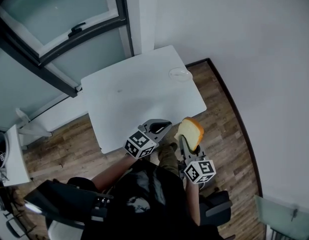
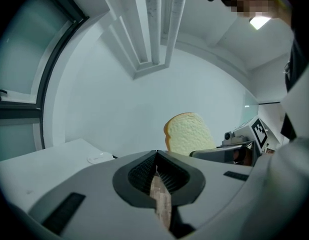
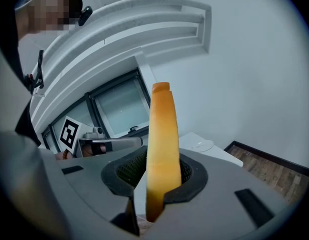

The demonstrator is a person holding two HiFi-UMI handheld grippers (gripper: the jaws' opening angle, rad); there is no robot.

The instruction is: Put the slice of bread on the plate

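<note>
The slice of bread (image 1: 191, 132), pale with a tan crust, stands upright on edge between the jaws of my right gripper (image 1: 185, 140), which is shut on it just off the white table's near right corner. In the right gripper view the bread (image 3: 162, 134) fills the gap at the right gripper (image 3: 162, 170). My left gripper (image 1: 162, 127) hovers beside it over the table's near edge, jaws together with nothing in them (image 2: 155, 159); the bread (image 2: 189, 134) shows to its right. The clear glass plate (image 1: 180, 74) rests at the table's far right corner, also the plate (image 2: 100, 157) and the plate (image 3: 201, 145).
The white table (image 1: 134, 99) stands against a window (image 1: 59, 19) and a white wall (image 1: 244, 39). Wooden floor (image 1: 229, 134) runs along its right side and near edge. A white piece of furniture (image 1: 17, 154) stands at the left.
</note>
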